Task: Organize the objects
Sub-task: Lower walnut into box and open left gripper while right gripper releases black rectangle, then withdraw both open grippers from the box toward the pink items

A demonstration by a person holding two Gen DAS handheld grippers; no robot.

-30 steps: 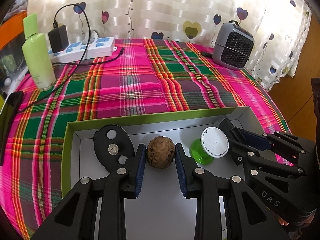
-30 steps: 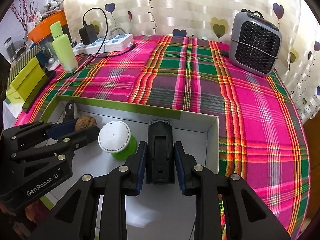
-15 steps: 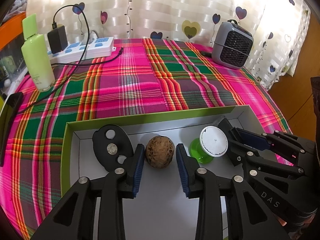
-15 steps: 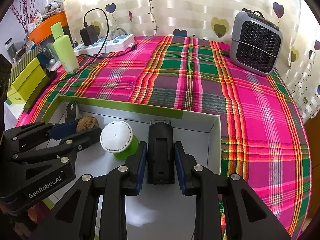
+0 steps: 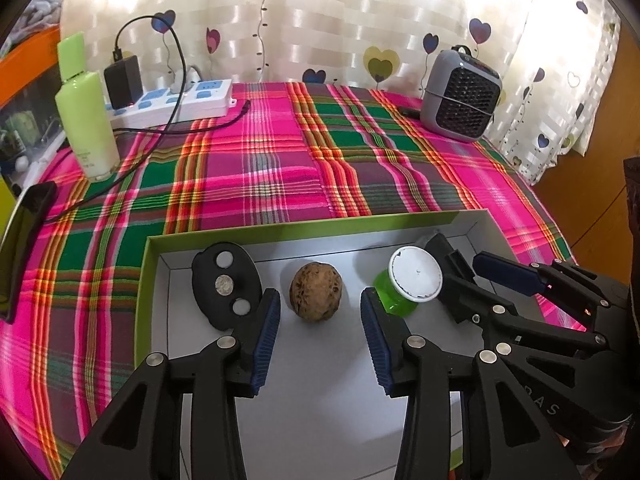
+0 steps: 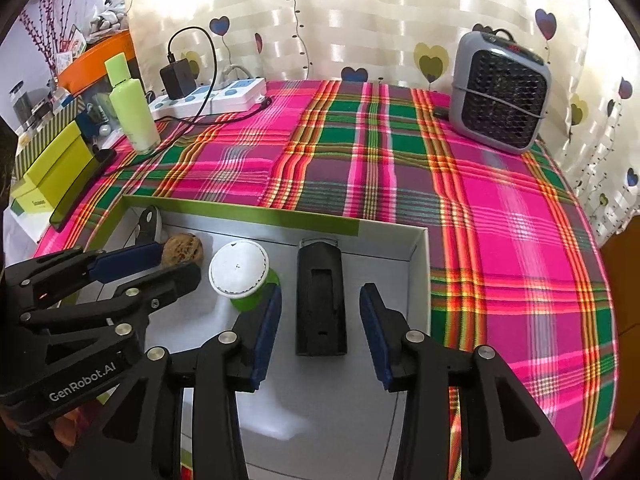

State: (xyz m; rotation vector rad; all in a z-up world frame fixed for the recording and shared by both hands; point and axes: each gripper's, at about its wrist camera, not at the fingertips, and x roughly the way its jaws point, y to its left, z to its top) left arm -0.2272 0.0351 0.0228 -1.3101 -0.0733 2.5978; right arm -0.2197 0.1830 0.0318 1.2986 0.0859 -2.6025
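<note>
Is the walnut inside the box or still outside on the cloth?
Inside. The walnut sits on the white floor of the green-rimmed box, between the opening left gripper's pads, untouched.

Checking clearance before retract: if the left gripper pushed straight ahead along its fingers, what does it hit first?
The walnut, lying on the box floor between the opening fingers of the left gripper, untouched. Beyond it, likely the box's far wall; depth is unclear.

backdrop: cream curtain (image 6: 400, 20) with heart balloons, sun glowing through | surface: table (image 6: 500, 240) in loud pink-green plaid cloth | side: wooden panel (image 5: 580, 188) on the right edge
</note>
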